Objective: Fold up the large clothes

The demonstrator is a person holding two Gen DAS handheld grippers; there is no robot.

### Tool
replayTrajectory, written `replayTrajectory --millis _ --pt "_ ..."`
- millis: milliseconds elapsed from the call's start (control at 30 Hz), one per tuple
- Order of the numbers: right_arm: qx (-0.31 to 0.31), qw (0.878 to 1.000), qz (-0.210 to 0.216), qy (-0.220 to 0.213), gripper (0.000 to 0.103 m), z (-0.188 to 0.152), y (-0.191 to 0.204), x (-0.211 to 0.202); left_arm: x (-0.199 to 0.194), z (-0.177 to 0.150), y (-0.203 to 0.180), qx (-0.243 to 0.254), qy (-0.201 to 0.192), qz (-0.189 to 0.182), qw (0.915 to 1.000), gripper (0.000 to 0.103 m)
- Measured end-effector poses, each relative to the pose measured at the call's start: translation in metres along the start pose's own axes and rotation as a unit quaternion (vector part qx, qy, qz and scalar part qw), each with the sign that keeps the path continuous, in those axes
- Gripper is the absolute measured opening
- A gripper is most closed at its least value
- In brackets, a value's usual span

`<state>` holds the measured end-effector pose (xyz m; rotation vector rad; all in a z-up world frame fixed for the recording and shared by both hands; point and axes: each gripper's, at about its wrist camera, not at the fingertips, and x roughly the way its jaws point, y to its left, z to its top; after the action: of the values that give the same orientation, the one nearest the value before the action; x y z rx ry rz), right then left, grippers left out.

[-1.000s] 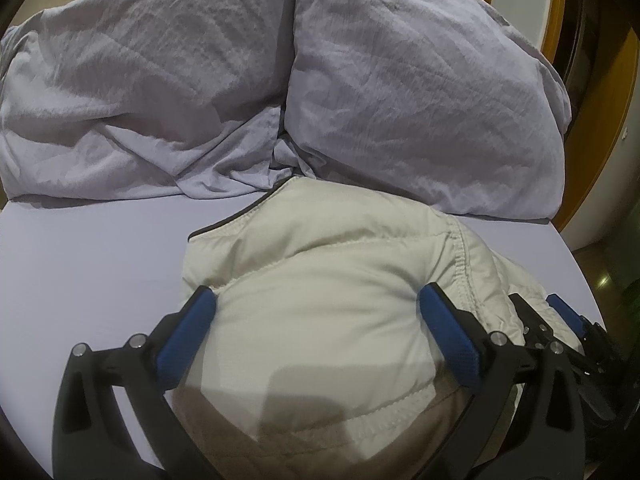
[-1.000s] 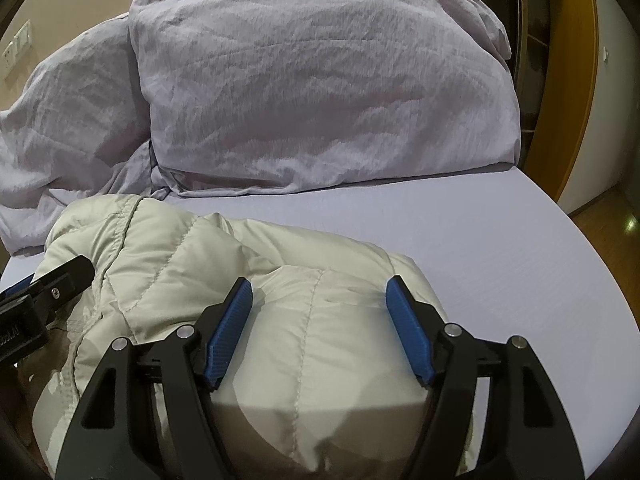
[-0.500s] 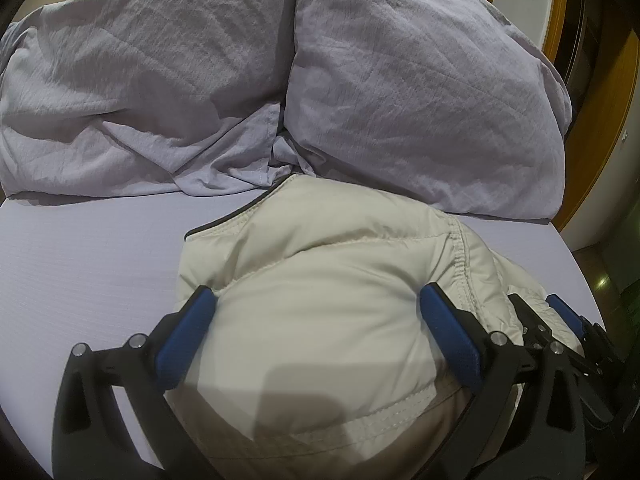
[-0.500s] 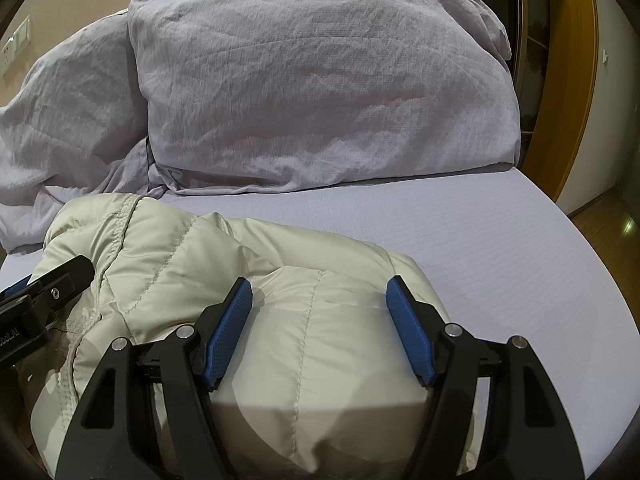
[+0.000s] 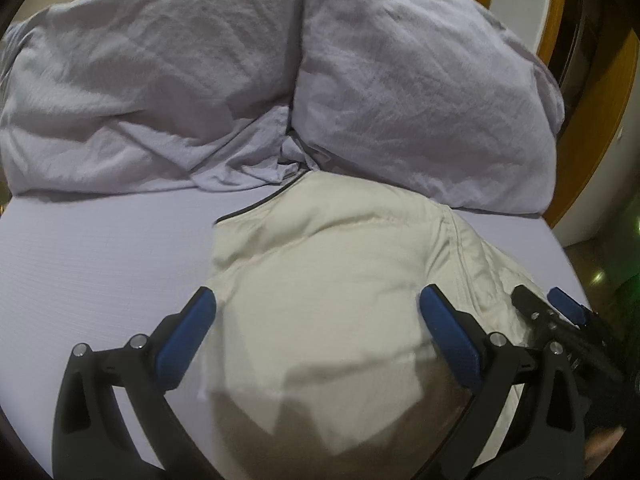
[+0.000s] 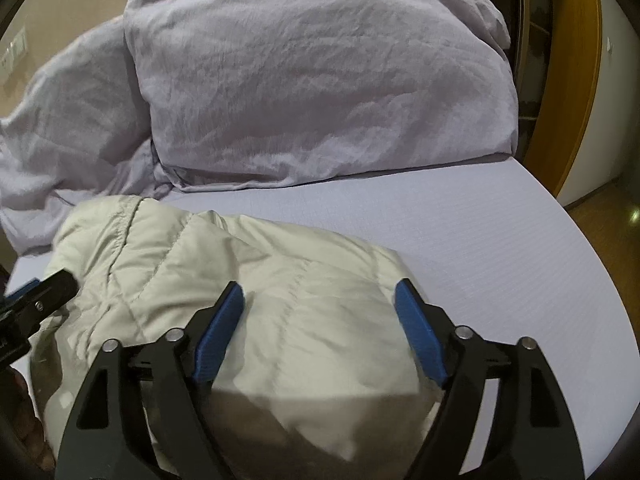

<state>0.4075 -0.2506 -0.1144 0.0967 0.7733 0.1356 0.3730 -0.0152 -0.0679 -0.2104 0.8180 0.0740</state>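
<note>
I am holding the left gripper [image 5: 316, 320] and right gripper [image 6: 320, 312] spread apart over the cream puffer jacket [image 6: 280, 280], already bundled compactly on the bed [image 6: 480, 232]; folding looks nearly finished.

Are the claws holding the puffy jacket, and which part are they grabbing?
Neither. The left claw and the right claw are both wide open over the folded cream jacket, with nothing pinched between their blue pads.

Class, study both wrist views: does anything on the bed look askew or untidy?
Yes: the lilac duvet lies crumpled behind the cream jacket, a loose fold spilling onto the sheet. The jacket itself looks neatly bundled.
</note>
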Motion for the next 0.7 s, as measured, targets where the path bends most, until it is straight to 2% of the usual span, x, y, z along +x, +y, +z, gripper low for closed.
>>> replayTrajectory --millis 133,300,400,700 --pt "0.049 0.997 0.051 0.037 0.093 -0.002 -0.033 -0.006 -0.017 -0.006 0.016 -0.018 0.007 -0.004 0.9998 0.101" --pt "0.085 0.988 0.110 0.074 0.097 -0.011 -0.050 -0.010 -0.031 -0.017 0.029 -0.026 0.022 -0.010 0.9994 0.101" --pt "0.115 0.978 0.142 0.101 0.102 -0.019 -0.060 -0.006 -0.035 -0.025 0.037 -0.040 0.034 -0.021 0.9984 0.101" --pt "0.201 0.941 0.208 0.175 0.102 -0.037 -0.075 0.017 -0.025 -0.037 0.046 -0.071 0.071 -0.051 0.9937 0.101"
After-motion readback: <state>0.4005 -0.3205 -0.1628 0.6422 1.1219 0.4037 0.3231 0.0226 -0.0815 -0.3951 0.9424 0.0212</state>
